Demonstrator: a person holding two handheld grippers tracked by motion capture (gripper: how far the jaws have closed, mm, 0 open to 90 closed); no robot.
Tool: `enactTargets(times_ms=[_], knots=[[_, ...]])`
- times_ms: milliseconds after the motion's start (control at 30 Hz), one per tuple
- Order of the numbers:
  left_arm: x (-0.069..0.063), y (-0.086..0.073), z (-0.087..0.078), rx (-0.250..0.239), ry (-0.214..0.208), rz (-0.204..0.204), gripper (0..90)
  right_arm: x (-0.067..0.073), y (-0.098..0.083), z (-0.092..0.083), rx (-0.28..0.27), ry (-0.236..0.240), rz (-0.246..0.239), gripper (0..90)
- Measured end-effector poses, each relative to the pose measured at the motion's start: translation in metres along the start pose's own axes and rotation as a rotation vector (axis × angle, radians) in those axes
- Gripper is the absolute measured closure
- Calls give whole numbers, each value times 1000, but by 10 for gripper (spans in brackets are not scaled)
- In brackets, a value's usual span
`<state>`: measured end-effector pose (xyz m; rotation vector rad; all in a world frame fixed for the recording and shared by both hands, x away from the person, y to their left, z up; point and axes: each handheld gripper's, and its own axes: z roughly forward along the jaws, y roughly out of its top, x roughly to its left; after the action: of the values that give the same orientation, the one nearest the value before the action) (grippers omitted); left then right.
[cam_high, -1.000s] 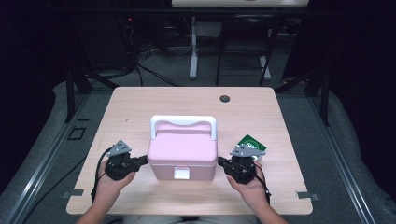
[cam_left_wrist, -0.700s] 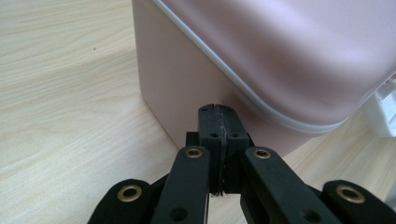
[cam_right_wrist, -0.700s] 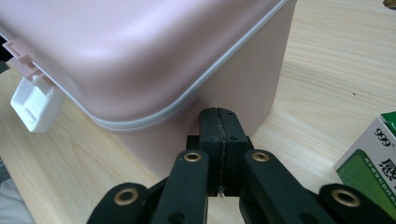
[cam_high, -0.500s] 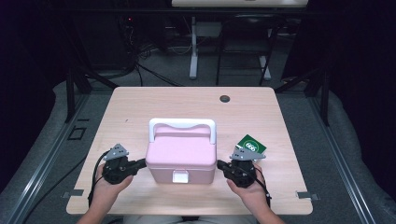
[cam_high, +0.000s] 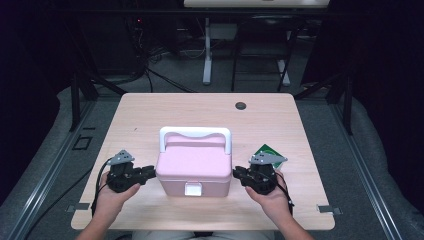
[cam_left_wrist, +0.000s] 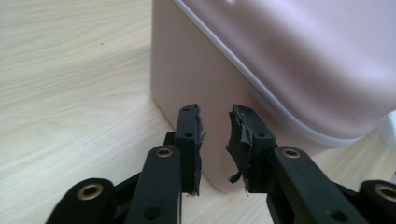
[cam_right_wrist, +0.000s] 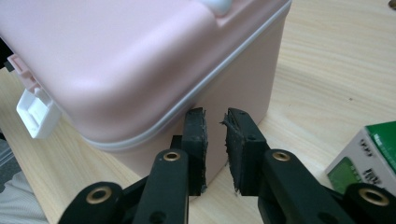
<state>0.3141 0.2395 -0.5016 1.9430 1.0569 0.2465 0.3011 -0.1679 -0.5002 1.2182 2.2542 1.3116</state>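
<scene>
box: pink lidded box (cam_high: 194, 167) with white handle (cam_high: 195, 133), sits near-centre on the table (cam_high: 150, 110), lid down, white front latch (cam_high: 193, 189) facing the person
left gripper: left gripper (cam_high: 148, 172) at 9 o'clock of the box, tips right at its left wall; touching or not, can't tell
left fingers: jaws have just been opening, now parted by a narrow gap, nothing between them; worn pads (cam_left_wrist: 239, 133) aimed at the box's side wall in the left gripper view
right gripper: right gripper (cam_high: 237, 175) at 3 o'clock of the box, tips at its right wall, contact unclear
right fingers: jaws have just been opening, small gap, nothing clamped; pads (cam_right_wrist: 200, 135) point at the box corner below the lid seam in the right gripper view
carton: green-and-white carton (cam_high: 266, 151) flat on the table, at 3 o'clock of the box, just behind the right gripper
other: dark round grommet (cam_high: 241, 105) at 12 o'clock near the far edge
</scene>
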Motion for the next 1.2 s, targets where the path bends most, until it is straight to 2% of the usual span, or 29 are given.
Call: enactTargets(times_ms=[233, 400, 600, 700, 833, 1067, 1200], knots=[[6, 10, -13, 0, 5, 10, 668, -5, 15, -8, -2, 1, -5, 733], [6, 26, -21, -19, -2, 32, 658, -8, 28, -13, -8, -3, -17, 716], [2, 47, -26, -35, -22, 51, 652, -11, 46, -19, -22, 27, -4, 706], [0, 57, -23, -31, -35, 60, 646, -10, 54, -17, -23, 49, -11, 691], [-1, 62, -18, -26, -43, 65, 638, -9, 58, -13, -23, 62, -13, 681], [-4, 69, -2, -24, -79, 63, 619, -10, 63, -2, -32, 90, 12, 656], [-4, 71, 0, -28, -65, 57, 595, -12, 65, 2, -33, 98, 24, 634]])
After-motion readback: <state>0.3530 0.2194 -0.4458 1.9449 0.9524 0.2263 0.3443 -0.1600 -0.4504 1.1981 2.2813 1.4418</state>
